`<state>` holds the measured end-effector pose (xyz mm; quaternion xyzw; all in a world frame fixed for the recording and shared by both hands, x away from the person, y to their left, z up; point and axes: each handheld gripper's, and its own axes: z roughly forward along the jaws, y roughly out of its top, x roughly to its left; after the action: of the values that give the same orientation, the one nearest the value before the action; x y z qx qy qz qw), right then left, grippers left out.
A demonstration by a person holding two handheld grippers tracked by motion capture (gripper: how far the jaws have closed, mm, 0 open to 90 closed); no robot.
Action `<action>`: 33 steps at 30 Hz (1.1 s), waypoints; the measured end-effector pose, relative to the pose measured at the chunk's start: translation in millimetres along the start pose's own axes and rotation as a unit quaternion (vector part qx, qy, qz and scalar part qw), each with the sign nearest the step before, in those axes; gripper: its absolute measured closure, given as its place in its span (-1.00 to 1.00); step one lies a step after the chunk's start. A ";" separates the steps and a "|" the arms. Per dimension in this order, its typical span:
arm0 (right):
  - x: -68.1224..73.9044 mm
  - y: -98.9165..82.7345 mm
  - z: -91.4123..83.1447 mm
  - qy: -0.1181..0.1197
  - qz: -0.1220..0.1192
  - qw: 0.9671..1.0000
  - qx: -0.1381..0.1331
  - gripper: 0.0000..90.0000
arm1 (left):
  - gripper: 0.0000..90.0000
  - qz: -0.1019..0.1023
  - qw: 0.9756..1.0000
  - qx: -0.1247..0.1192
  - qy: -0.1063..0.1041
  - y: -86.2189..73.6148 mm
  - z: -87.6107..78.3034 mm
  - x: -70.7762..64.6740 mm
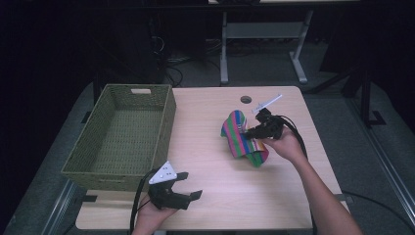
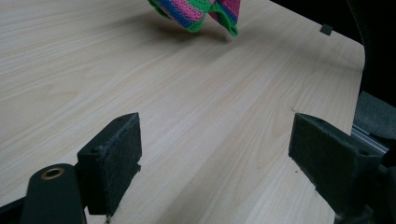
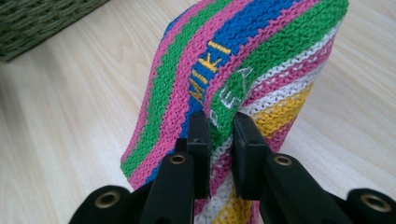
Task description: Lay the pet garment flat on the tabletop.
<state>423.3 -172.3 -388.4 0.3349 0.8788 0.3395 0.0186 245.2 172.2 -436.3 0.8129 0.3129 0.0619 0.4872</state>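
While right gripper [image 3: 219, 126] pinches striped knit cloth [image 3: 243, 60], seemingly lifted, left gripper [image 2: 215, 154] gapes.

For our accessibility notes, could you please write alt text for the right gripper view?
The right hand-held gripper pinches a fold of a striped knit cloth, pink, green, blue, white and yellow with stitched letters, its black jaws closed on the fabric. Behind it lies a pale wooden table, with a corner of a green woven basket at the upper left.

Dim room around a pale wooden table [image 1: 205, 147]
Grey floor [image 1: 264, 63]; a white-legged desk frame [image 1: 264, 39] and trailing cables [image 1: 171, 68] stand behind.
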 end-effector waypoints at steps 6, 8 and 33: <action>8.5 -0.5 -17.0 0.017 -0.013 1.000 -0.016 0.75 | -0.63 -0.001 1.000 0.003 -0.001 -0.1 1.1 -0.2; 10.5 -0.5 -19.2 0.018 -0.011 1.000 -0.016 0.75 | -0.63 0.002 1.000 0.005 0.000 -0.1 1.1 0.0; 57.9 -13.2 -50.4 0.051 -0.076 0.995 -0.040 0.75 | -0.63 0.000 1.000 0.004 -0.001 -0.5 0.2 0.4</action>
<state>357.7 -174.1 -346.4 0.2485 0.8873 0.3884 0.0127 245.3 172.4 -436.9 0.8148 0.3126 0.0601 0.4846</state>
